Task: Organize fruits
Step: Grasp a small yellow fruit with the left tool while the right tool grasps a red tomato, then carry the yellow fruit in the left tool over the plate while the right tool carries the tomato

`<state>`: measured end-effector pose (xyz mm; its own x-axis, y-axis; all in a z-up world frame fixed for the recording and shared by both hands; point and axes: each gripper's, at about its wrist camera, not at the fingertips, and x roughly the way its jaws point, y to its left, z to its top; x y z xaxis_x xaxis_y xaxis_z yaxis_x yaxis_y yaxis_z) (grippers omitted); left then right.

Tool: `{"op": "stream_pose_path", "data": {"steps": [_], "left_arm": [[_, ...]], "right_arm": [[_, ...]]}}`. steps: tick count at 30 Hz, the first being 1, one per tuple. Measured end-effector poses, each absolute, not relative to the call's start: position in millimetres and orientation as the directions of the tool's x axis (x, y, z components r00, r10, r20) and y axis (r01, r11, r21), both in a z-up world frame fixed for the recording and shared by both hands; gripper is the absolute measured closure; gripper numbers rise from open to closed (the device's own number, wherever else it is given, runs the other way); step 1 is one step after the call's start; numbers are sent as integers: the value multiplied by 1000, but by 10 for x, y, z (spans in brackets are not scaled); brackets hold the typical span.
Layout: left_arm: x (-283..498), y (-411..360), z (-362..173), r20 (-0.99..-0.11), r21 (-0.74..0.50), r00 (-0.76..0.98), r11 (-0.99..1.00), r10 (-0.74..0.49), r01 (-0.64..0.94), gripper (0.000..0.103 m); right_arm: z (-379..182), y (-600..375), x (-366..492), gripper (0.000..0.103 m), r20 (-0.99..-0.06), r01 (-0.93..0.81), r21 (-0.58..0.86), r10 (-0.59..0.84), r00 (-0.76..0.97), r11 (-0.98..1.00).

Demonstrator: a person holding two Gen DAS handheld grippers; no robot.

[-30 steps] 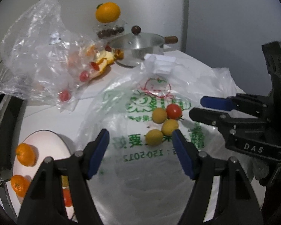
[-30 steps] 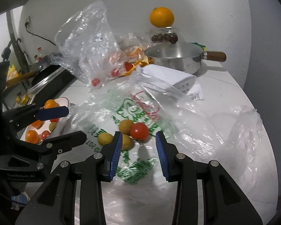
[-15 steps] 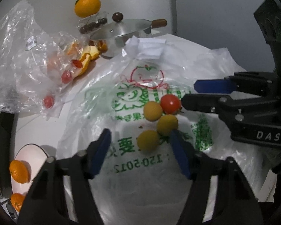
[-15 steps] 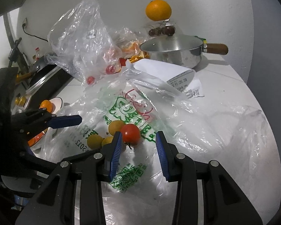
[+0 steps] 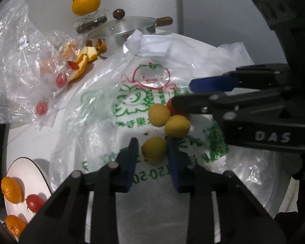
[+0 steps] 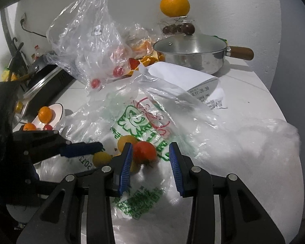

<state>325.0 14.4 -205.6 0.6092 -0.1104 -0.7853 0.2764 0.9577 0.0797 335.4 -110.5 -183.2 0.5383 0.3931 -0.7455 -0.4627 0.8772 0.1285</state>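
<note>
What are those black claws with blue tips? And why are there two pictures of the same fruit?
The claws are two grippers that a person holds, one in each hand. Each has a little camera looking along its fingers, so you get one picture from each hand. In the left hand's picture, the left gripper has closed on a yellow fruit. In the right hand's picture, the right gripper is open around a tomato and is not squeezing it yet. The fruit lies on a printed plastic bag on a white table. A plate nearby holds oranges and a tomato, and a pot stands at the back.
</note>
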Motion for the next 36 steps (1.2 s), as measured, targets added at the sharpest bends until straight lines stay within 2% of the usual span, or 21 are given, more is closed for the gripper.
{"op": "stream_pose_path", "data": {"steps": [9,12,36], "left_arm": [[3183,251,-1991,-774,46,617,959,-142,278,77],[3166,279,-1968,-768,38,623,961,-148,275,77],[2770,537,-1646,-713,14,679,965,-174,262,77]], "right_arm": [[-1917,-1025,3436,64,-765,-452,191,420,487,872],[-1934,-984,3413,73,-772,-461,186,419,478,868],[-1551,-748,2987,73,-732,-485,84,385,563,870]]}}
